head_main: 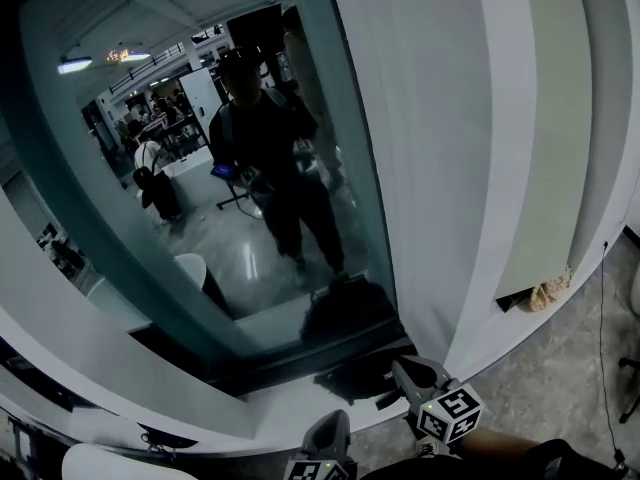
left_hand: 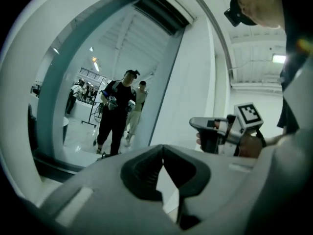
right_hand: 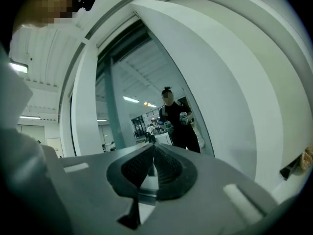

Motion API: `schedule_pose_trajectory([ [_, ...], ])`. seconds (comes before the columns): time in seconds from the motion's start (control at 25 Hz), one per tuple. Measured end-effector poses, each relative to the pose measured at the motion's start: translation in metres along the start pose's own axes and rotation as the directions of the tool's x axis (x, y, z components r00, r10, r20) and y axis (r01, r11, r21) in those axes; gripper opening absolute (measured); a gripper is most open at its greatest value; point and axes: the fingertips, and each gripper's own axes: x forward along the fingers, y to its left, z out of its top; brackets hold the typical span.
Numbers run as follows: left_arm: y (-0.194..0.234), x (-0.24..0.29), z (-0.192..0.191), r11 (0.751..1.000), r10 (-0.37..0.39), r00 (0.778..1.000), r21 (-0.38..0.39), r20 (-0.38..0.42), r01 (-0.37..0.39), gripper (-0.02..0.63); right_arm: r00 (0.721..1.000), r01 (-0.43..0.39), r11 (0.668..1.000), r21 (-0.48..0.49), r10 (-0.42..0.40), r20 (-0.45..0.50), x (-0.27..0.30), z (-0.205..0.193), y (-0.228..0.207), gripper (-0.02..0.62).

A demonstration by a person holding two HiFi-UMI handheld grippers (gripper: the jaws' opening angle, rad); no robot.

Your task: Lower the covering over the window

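Both shut, empty: holds grey left gripper (left_hand: 162,150) and grey right gripper (right_hand: 154,147) low before tall dark glass window (head_main: 200,198).

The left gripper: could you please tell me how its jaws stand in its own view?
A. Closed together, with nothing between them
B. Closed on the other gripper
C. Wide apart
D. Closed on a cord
A: in the left gripper view, the left gripper has its pads meeting at the tips, with nothing between them.
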Motion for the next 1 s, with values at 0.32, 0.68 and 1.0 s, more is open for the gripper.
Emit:
schedule_pose_trajectory([
  [0.32, -0.01, 0.094, 0.046, 0.995, -0.056, 0.995, 0.084, 0.077, 0.049, 0.028, 0.995, -0.071, 0.993, -0.097, 0.077, 0.057, 0.024, 0.052, -0.055, 0.012],
  [0.68, -0.06, 0.187, 0.157, 0.938, -0.337, 0.906, 0.177, 0.256, 0.299, 0.083, 0.995, -0.08, 0.991, -0.11, 0.085, 0.048, 0.005, 0.054, -0.052, 0.008],
  [1.0, -0.103, 0.245, 0.227, 0.825, -0.565, 0.753, 0.224, 0.337, 0.519, 0.109, 0.986, 0.131, 0.988, -0.08, -0.122, 0.112, -0.001, 0.062, -0.088, 0.008],
])
